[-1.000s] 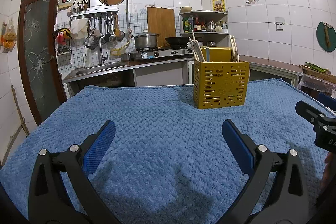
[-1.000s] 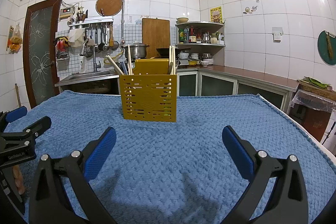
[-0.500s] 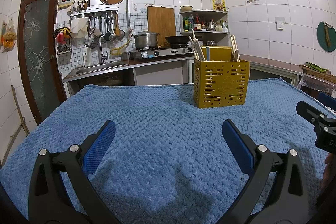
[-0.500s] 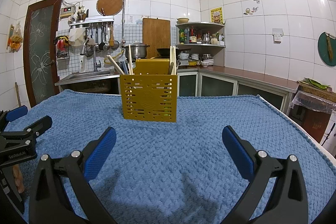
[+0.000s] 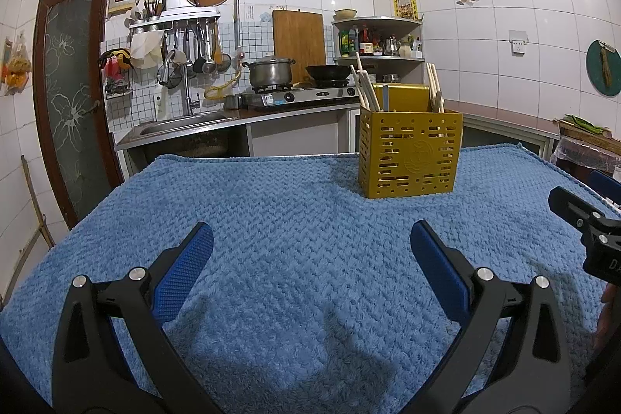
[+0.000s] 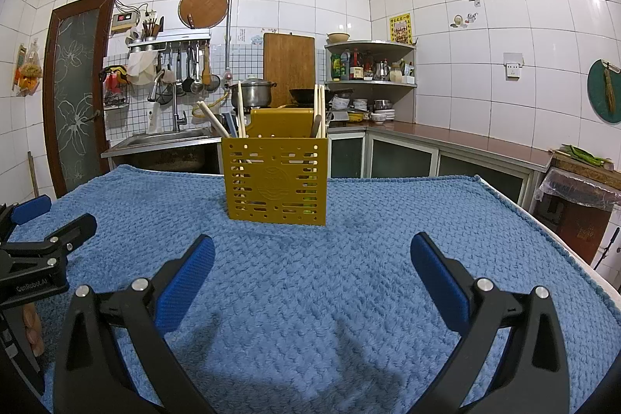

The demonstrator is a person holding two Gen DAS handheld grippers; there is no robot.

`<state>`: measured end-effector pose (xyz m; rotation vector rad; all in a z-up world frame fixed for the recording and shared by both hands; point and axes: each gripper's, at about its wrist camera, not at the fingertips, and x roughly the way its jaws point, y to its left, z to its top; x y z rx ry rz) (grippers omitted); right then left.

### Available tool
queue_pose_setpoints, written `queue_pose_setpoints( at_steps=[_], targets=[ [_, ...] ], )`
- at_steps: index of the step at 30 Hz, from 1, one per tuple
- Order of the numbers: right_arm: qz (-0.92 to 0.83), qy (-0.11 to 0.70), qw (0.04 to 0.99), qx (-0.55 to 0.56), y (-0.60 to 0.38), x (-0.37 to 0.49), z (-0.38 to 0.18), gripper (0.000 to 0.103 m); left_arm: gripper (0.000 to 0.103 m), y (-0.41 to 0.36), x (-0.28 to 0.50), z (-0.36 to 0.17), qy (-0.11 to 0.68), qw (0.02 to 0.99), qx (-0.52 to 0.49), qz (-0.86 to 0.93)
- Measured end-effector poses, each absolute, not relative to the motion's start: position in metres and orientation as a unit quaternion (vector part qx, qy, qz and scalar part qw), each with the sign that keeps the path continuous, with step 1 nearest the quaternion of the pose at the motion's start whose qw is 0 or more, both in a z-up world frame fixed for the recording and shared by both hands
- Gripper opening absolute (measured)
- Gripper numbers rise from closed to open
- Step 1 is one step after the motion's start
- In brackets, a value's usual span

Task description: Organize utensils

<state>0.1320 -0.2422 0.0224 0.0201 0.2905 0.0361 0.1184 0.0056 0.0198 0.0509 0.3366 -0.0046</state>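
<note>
Yellow utensil holder (image 6: pixel 274 180) stands at 12 o'clock, well apart from our right claw (image 6: pixel 312 260); both our claws (image 5: pixel 310 251) spread, empty.

Blue textured cloth (image 5: pixel 295 220) fills lower frame. Brown glass-panelled door (image 5: pixel 70 92) at left. Steel pot (image 5: pixel 270 71) and black wok (image 5: pixel 328 71) on stove, centre. Wooden cutting board (image 5: pixel 299 39) against white tiles. Corner shelf with bottles (image 6: pixel 370 64), upper centre-right.

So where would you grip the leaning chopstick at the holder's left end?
Take the leaning chopstick by its exposed upper shaft, coming from above. Its lower part sits inside the yellow holder, and only the top, tilted left, sticks clear of the rim.
</note>
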Motion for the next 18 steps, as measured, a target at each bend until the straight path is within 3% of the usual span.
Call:
queue_pose_setpoints(
  at_steps=[18],
  targets=[
    [0.017,0.145,0.989,0.009,-0.2431,0.1325,0.022,0.099,0.098,0.0071,0.1195,0.0196,0.169,0.985,0.025,-0.002]
  ],
)
